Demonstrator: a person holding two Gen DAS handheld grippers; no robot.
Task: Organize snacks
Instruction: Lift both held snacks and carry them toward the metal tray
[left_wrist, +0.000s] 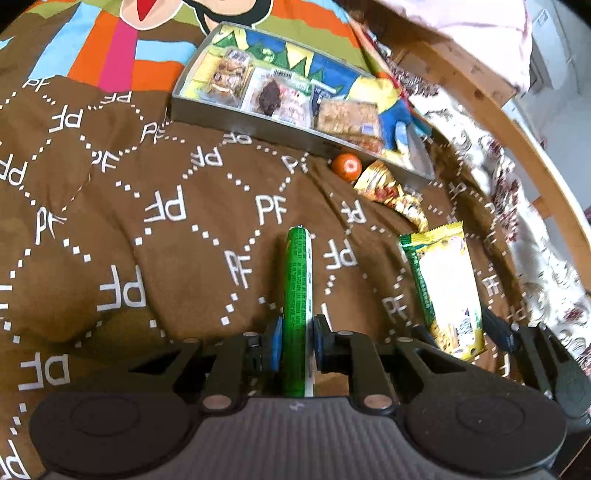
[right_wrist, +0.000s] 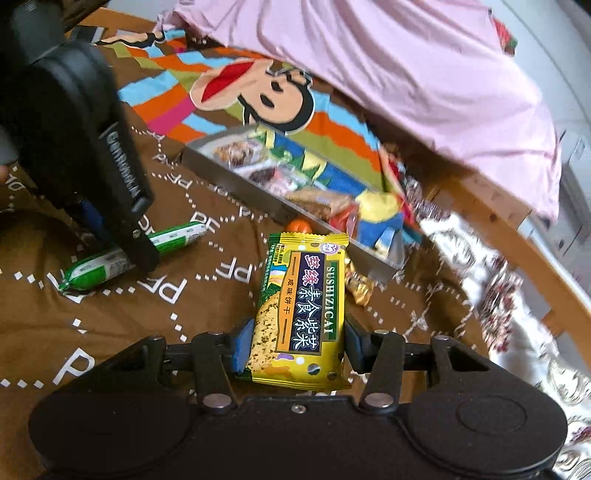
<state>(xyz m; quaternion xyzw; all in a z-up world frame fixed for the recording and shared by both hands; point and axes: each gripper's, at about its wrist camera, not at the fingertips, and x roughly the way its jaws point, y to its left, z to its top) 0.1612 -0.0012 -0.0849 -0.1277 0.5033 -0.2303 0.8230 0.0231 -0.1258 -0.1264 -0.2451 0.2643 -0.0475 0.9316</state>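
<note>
Gripping tight, the left gripper (left_wrist: 297, 345) has its blue pads clamped on the green sausage stick (left_wrist: 297, 291), which juts straight ahead of its fingers. The right gripper (right_wrist: 297, 347), about half open, pinches the yellow cracker packet (right_wrist: 303, 314) by its sides. Beyond both grippers sits the grey tray (left_wrist: 236, 123) of snacks, with an orange sweet (left_wrist: 346, 167) and a gold wrapper (left_wrist: 391, 192) just before it.

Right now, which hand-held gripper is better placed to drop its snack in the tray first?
Probably right. The right hand-held gripper holds the cracker pack pointing at the tray, close ahead. The left hand-held gripper, clamped on the green sausage, looks farther back.
</note>
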